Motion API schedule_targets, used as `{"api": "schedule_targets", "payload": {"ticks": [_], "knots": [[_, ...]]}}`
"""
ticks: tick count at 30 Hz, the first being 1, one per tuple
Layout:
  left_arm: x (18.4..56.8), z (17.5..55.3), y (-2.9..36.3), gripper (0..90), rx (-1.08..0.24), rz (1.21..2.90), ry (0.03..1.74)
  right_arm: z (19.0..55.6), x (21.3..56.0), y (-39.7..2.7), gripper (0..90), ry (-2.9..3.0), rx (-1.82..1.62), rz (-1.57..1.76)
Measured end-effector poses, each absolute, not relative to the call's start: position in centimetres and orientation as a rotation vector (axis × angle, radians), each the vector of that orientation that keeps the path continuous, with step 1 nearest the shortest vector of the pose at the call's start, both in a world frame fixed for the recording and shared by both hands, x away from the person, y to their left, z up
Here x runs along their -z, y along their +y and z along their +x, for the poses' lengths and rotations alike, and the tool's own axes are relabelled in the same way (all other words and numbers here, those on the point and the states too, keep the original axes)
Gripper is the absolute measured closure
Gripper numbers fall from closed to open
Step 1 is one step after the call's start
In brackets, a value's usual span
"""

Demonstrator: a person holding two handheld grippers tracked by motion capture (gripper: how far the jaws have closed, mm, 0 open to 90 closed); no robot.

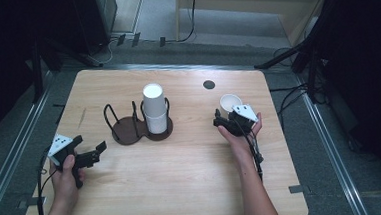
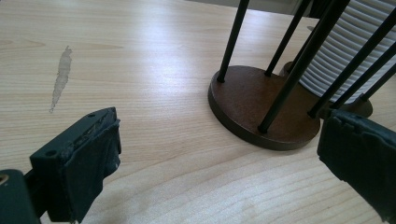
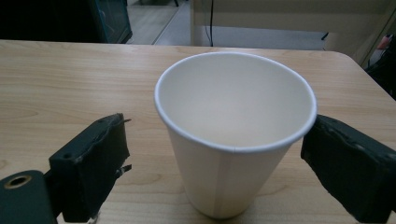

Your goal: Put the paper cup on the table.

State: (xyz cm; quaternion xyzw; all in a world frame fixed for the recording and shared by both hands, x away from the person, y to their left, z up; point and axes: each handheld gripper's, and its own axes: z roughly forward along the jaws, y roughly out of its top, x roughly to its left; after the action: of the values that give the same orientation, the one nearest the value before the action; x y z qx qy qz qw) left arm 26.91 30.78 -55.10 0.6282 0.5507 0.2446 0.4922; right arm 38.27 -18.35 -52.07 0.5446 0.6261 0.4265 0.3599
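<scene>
A single white paper cup (image 3: 233,140) stands upright on the wooden table (image 3: 70,84), between the jaws of my right gripper (image 3: 215,158). Those jaws are open: the left one stands clear of the cup, the right one is close to its rim. From above, the cup (image 1: 229,101) sits just beyond the right gripper (image 1: 227,112). A stack of white cups (image 1: 154,107) stands in the right half of a dark wire holder (image 1: 128,132). My left gripper (image 1: 90,142) is open and empty, left of the holder. Its own view faces the holder's empty base (image 2: 261,107) and the stack (image 2: 345,51).
A small black round hole (image 1: 208,84) sits in the table (image 1: 183,178) behind the single cup. A pale streak (image 2: 60,77) marks the wood left of the holder. Dark stands and cables ring the table on the floor.
</scene>
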Motion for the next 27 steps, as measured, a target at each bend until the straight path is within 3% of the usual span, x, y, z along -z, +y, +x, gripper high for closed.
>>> {"api": "schedule_targets", "payload": {"ticks": [27], "knots": [[55.1, 26.9, 30.8, 0.0, -0.596, 1.526, 1.336, 31.2, 50.0, -21.0, 3.2, 1.612, -1.272, 1.301]]}}
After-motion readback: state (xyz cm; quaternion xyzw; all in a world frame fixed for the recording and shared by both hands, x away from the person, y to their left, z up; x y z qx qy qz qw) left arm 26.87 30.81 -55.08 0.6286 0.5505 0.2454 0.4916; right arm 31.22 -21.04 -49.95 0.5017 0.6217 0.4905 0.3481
